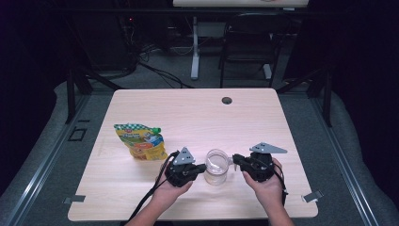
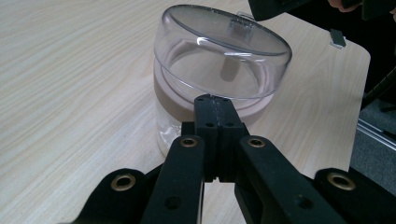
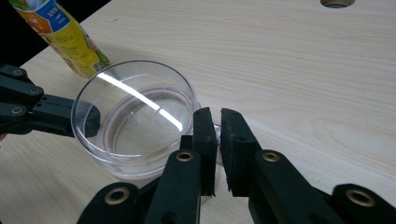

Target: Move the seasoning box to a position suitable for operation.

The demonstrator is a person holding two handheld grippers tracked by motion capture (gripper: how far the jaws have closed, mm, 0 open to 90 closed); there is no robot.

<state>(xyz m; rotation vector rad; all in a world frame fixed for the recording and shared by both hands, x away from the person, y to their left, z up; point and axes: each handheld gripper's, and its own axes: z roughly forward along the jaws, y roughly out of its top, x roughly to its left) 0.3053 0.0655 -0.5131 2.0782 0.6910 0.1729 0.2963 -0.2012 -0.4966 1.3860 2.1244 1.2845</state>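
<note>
Clear jar (image 1: 217, 167) stands on the counter (image 1: 197, 113) between my left gripper (image 1: 202, 167), pressed together, and my right gripper (image 1: 235, 160), slightly parted beside its rim.

Each tool, left (image 1: 203, 166) and right (image 1: 234, 161), is black, with brass-ringed screw holes along its jaw arms, a grey three-cornered plate on top and a trailing black cable. Forearms are bare of sleeves.
</note>
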